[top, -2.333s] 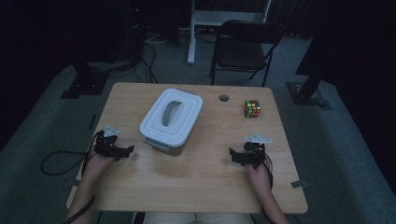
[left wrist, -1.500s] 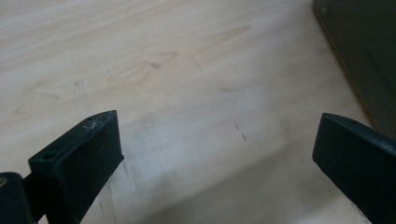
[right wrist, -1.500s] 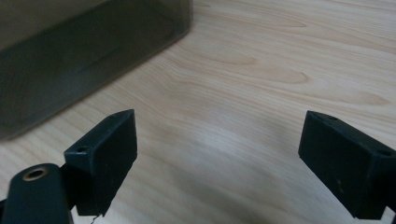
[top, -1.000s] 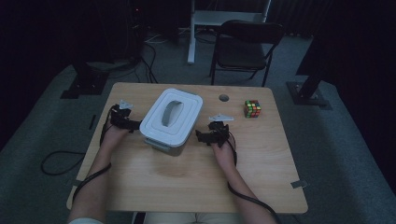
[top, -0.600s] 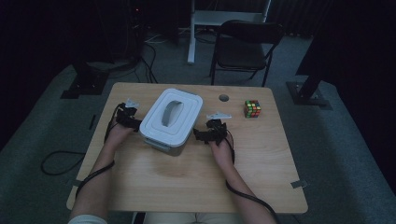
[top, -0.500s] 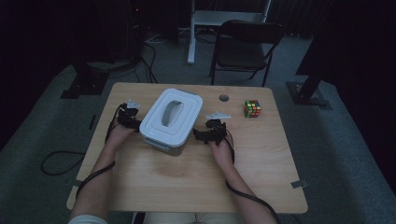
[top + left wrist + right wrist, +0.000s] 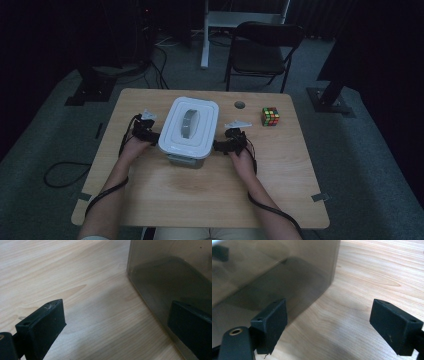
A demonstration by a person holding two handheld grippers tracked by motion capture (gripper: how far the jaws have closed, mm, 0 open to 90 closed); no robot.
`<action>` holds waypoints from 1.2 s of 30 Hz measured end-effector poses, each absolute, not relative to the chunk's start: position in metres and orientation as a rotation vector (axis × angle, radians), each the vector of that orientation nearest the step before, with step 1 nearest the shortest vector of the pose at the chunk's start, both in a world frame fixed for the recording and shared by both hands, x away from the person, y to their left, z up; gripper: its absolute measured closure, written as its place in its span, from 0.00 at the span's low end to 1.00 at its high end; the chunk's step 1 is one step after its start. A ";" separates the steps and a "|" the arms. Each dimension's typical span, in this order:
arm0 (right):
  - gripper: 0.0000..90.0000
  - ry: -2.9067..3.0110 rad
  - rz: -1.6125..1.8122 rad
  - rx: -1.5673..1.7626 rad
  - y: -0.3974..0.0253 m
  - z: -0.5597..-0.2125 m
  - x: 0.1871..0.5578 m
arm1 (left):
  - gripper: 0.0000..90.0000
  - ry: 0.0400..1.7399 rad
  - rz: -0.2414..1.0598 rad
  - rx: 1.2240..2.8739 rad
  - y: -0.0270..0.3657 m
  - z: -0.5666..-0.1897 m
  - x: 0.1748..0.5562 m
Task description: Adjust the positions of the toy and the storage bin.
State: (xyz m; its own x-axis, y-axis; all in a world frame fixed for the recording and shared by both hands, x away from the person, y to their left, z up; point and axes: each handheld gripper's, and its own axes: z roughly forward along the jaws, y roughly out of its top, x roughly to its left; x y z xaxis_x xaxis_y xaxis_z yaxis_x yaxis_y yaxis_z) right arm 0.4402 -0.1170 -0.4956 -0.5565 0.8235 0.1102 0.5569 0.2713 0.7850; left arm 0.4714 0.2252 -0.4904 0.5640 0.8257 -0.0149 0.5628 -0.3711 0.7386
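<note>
High view, dim and grainy, sets the left gripper (image 7: 150, 134) against the left side of a lidded plastic storage box (image 7: 189, 125) that stands on the desk (image 7: 200, 195) a little left of its middle. The box's white lid with a grey handle recess is plain to see, but the translucent body below it shows as a narrow strip at the near edge, the rest hidden under the lid's overhang. The right gripper (image 7: 221, 146) sits against the box's right side. From above, both grippers are small dark shapes and their jaw gap is hard to read. Farther right and well apart from the box lie a dark round hole in the desk (image 7: 240, 105) and a Rubik's cube (image 7: 270, 116).

Left gripper view shows its jaws spread wide and holding nothing: one over bare wood, the other in front of the smoky box wall (image 7: 175, 277), possibly touching it, though the frame cuts that jaw off. Right gripper view shows the same wide spread, one jaw in front of the box wall (image 7: 274, 270), the other over bare desk.
</note>
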 end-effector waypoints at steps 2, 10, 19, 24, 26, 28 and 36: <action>0.16 2.241 1.166 1.234 -0.119 -0.495 0.439 | 0.02 1.104 0.470 2.094 0.223 -0.492 0.470; 0.17 2.232 1.206 1.246 -0.135 -0.495 0.436 | 0.03 1.093 0.473 2.134 0.205 -0.492 0.467; 0.17 2.239 1.217 1.265 -0.159 -0.495 0.431 | 0.03 1.060 0.471 2.159 0.181 -0.490 0.464; 0.17 2.228 1.172 1.254 -0.174 -0.493 0.427 | 0.03 1.029 0.465 2.182 0.164 -0.490 0.456; 0.17 2.219 1.170 1.245 -0.181 -0.493 0.426 | 0.03 1.014 0.456 2.187 0.158 -0.490 0.452; 0.17 2.211 1.176 1.262 -0.187 -0.494 0.426 | 0.03 0.996 0.443 2.196 0.153 -0.490 0.449; 0.19 2.206 1.156 1.245 -0.206 -0.495 0.418 | 0.02 0.956 0.428 2.207 0.134 -0.489 0.440</action>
State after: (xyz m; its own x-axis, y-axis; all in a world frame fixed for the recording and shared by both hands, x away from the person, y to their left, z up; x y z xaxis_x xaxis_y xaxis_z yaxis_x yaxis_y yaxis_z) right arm 0.4175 -0.2064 -0.4950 -0.5498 0.8312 0.0826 0.5407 0.2788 0.7937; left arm 0.4399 0.1337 -0.4891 0.6753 0.7370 0.0274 0.5119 -0.4951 0.7020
